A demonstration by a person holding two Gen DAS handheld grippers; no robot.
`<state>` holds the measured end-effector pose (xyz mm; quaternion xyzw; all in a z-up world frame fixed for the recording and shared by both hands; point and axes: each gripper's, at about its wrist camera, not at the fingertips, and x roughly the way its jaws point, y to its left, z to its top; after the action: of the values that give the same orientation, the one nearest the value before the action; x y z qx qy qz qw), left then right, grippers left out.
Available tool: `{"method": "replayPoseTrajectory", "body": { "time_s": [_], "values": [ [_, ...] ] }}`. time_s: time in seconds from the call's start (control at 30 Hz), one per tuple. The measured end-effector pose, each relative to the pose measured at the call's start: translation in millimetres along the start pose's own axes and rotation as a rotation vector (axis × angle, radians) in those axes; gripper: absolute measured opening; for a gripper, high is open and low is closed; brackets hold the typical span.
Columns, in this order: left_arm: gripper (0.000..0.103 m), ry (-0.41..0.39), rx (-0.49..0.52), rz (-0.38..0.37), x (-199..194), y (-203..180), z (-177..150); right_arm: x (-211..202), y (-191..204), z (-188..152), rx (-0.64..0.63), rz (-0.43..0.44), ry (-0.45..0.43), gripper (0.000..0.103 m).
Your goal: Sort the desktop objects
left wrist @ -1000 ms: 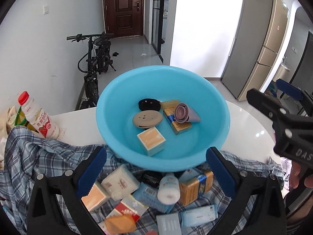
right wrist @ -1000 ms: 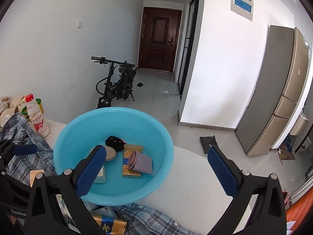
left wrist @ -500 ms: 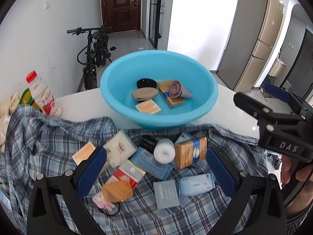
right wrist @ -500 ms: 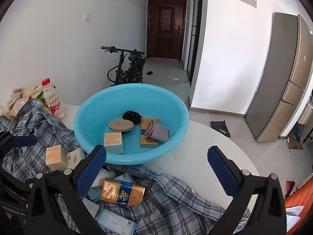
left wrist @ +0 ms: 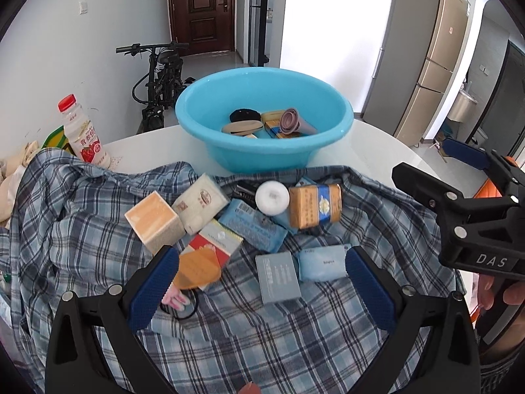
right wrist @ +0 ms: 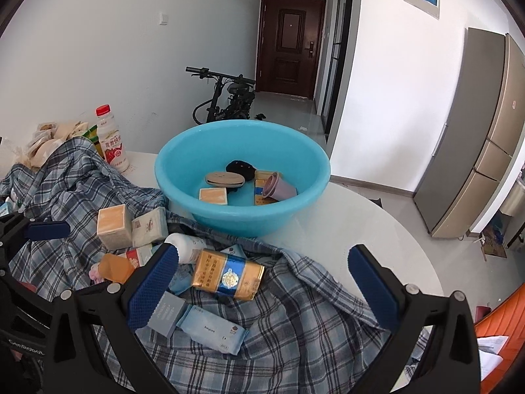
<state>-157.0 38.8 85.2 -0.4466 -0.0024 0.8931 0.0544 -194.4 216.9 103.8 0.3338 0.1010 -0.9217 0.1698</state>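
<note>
Several small boxes and packets lie heaped on the plaid shirt (left wrist: 98,229) just in front of the blue basin (left wrist: 264,121), which already holds a few items. Both the left gripper (left wrist: 259,282) and the right gripper (right wrist: 261,282) hover wide apart and empty. Judging from this, the gold tin (right wrist: 228,274) is the easiest pick: straddle its short sides squarely and avoid pinching cloth.

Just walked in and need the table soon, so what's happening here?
A person holds a two-finger gripper in each hand, sorting small items into a blue basin. A few things, including a purple cup, are already inside. More boxes and packets, such as a gold and blue pack, lie on a plaid shirt. Left gripper and right gripper are open, holding nothing.
</note>
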Motion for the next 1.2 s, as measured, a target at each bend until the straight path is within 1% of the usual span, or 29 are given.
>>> {"method": "replayPoseTrajectory", "body": {
  "time_s": [0.2, 0.33, 0.5, 0.57, 0.63, 0.83, 0.93, 1.03, 1.2],
  "values": [
    [0.103, -0.012, 0.02, -0.012, -16.3, -8.0, -25.5, -16.4, 5.9, -25.8, 0.018, 0.065, 0.018, 0.103],
    [0.103, -0.011, 0.045, -0.033, -22.3, -16.5, -43.6, -28.2, 12.1, -44.8, 0.024, 0.081, 0.014, 0.103],
    [0.103, -0.004, 0.043, -0.051, -21.0, -22.2, -65.0, -35.1, 15.3, -66.9, 0.051, 0.083, 0.004, 0.103],
    [0.103, -0.014, 0.031, -0.041, -21.9, -22.1, -74.0, -35.8, 14.2, -74.6, 0.064, 0.074, 0.001, 0.103],
    [0.103, -0.042, 0.022, -0.021, -25.5, -20.5, -85.4, -36.0, 13.1, -80.9, 0.073, 0.057, -0.013, 0.103],
    [0.103, -0.079, 0.033, 0.012, -30.8, -22.2, -109.3, -34.9, 10.7, -98.8, 0.089, 0.037, -0.058, 0.103],
    [0.103, -0.072, 0.023, 0.003, -28.9, -20.6, -116.0, -29.1, 9.6, -109.3, 0.104, 0.047, -0.051, 0.103],
    [0.103, -0.066, 0.035, -0.036, -29.8, -22.8, -122.9, -26.4, 10.2, -120.0, 0.118, 0.045, -0.056, 0.103],
    [0.103, -0.109, 0.032, 0.017, -27.4, -24.1, -133.7, -28.3, 14.3, -134.9, 0.099, 0.008, -0.097, 0.103]
  ]
}}
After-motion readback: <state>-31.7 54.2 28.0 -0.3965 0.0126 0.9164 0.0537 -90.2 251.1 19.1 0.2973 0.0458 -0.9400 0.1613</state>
